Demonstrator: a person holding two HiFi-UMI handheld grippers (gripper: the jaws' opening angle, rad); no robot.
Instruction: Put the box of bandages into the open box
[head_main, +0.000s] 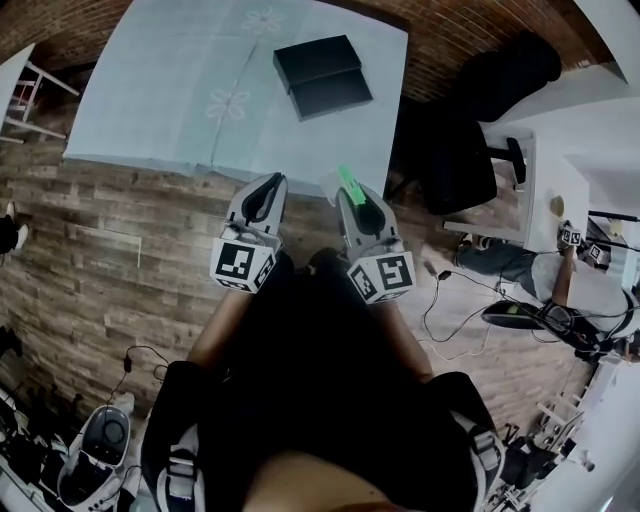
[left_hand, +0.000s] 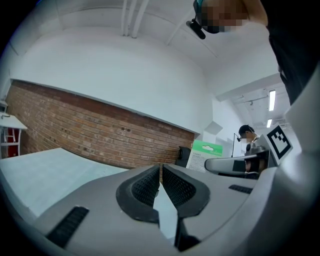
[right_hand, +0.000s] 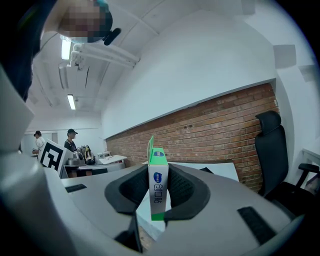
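The bandage box (head_main: 350, 184), a narrow white carton with a green top, stands upright between the pads of my right gripper (head_main: 354, 196), which is shut on it. It shows edge-on in the right gripper view (right_hand: 158, 192). In the left gripper view it appears at the right (left_hand: 204, 154). My left gripper (head_main: 270, 184) hangs beside the right one, shut with nothing in it (left_hand: 160, 168). Both are held just off the near edge of the table. The open black box (head_main: 322, 75) lies on the table's far right part, with its two halves side by side.
A pale blue cloth covers the table (head_main: 150, 100). A black office chair (head_main: 480, 110) stands to the table's right, with a white desk (head_main: 585, 125) beyond it. A seated person (head_main: 575, 285) and loose cables (head_main: 450, 300) are on the wooden floor at right.
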